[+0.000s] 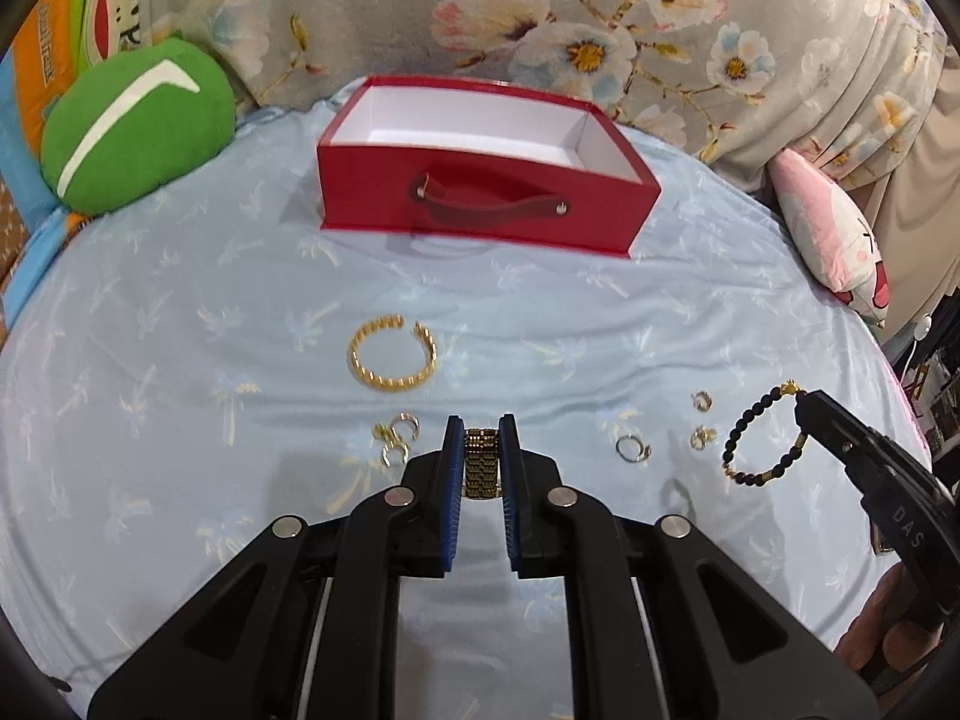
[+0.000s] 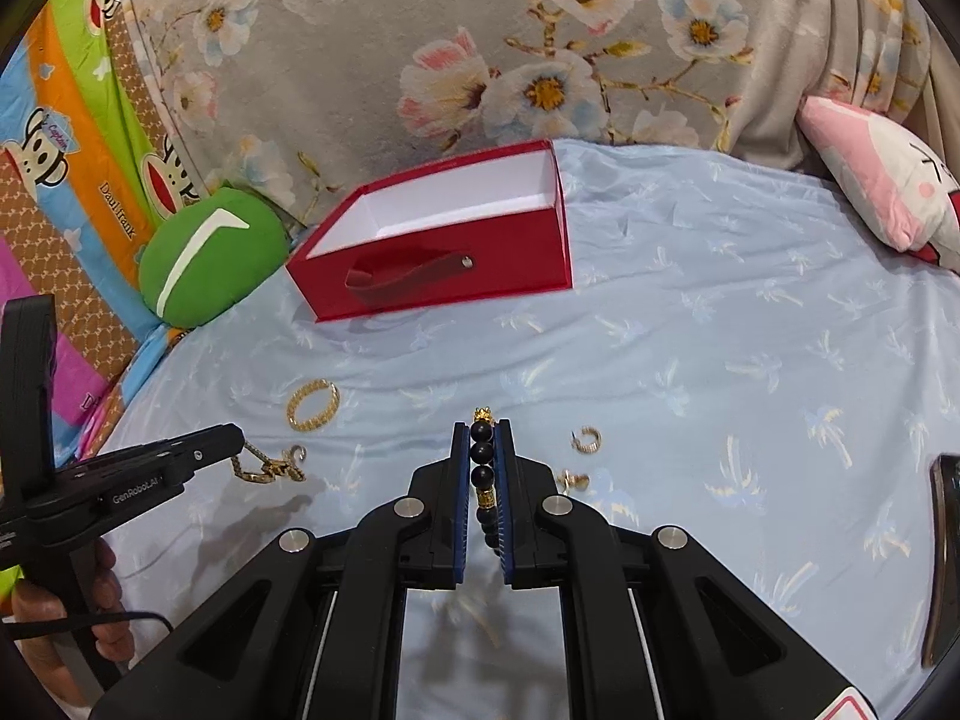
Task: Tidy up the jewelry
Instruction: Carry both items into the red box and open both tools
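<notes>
My left gripper (image 1: pixel 481 429) is shut on a gold link bracelet (image 1: pixel 482 463), which hangs from its tip in the right wrist view (image 2: pixel 258 467). My right gripper (image 2: pixel 482 427) is shut on a black bead bracelet (image 2: pixel 483 468) with gold beads; it also shows in the left wrist view (image 1: pixel 761 441), lifted at the right. An open red box (image 1: pixel 480 204) with a white inside and a strap handle stands farther back on the bed (image 2: pixel 444 252). A gold twisted bangle (image 1: pixel 393 357) lies between the box and my left gripper.
Small rings and earrings lie on the light blue sheet: a cluster at left (image 1: pixel 396 438), one ring (image 1: pixel 631 447) and two small pieces (image 1: pixel 701 420) at right. A green cushion (image 1: pixel 135 126) sits back left, a pink pillow (image 1: pixel 834 234) back right. A floral curtain hangs behind.
</notes>
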